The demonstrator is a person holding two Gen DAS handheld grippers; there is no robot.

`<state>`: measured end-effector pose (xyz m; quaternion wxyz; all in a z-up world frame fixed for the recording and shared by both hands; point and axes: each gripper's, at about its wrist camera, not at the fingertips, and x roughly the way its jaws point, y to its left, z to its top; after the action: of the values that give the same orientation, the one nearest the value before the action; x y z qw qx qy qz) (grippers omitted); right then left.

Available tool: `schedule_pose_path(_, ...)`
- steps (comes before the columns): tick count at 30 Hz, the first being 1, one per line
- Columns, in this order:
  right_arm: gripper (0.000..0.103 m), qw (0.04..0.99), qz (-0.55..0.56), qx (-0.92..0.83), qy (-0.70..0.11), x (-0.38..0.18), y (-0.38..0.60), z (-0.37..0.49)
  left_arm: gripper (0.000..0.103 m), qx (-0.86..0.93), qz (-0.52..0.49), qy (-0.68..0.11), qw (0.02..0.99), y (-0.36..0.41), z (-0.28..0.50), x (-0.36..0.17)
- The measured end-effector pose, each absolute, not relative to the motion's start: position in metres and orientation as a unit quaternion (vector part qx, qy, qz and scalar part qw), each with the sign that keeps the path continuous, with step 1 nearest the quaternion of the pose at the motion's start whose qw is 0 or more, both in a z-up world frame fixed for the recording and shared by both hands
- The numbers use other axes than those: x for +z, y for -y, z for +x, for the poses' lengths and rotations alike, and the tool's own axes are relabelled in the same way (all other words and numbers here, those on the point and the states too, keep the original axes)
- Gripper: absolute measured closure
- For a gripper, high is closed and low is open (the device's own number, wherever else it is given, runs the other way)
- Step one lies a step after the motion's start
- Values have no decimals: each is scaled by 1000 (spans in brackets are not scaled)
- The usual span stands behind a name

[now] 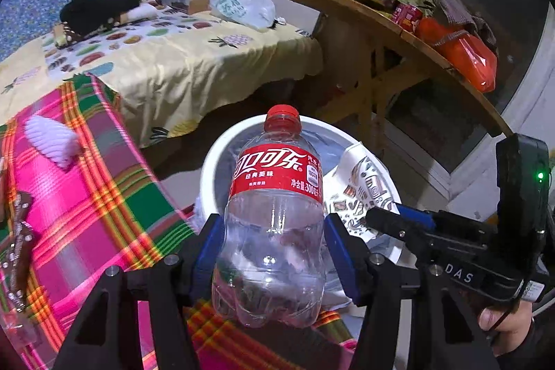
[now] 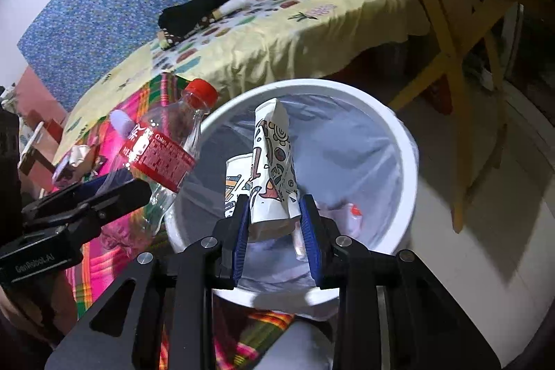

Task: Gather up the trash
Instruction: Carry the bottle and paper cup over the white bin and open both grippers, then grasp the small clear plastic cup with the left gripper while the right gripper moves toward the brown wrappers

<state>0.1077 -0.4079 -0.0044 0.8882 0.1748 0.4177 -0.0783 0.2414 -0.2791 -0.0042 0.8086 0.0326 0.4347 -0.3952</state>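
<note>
Left gripper (image 1: 274,252) clamped on empty bottle (image 1: 275,213), right gripper (image 2: 275,224) on crushed paper cup (image 2: 274,168). Risk: bottle, short of bin (image 2: 381,113) rim ahead, dropping outside.

There is one clear cola bottle (image 1: 274,217), two printed paper cups (image 2: 274,168) (image 2: 236,182), one white bin (image 2: 409,161), one wooden worktop (image 1: 399,33) and two claws (image 1: 274,245) (image 2: 275,231).

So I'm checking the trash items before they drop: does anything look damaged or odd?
Yes: the patterned paper cup in the right gripper is crushed flat and creased above the white bin. The Coca-Cola bottle in the left gripper looks empty, capped, undented.
</note>
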Motion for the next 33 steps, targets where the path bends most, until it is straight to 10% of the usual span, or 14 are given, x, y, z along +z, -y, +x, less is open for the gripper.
schedule_pose_path(10,56,888,178,-95,-413,-4,415,104,39,-407,19,-429,806,283,245,-6)
schedule_pose_path(33,55,918,145,41,-366,22,327,124,39,-286,-6,-395,873,125,214,18)
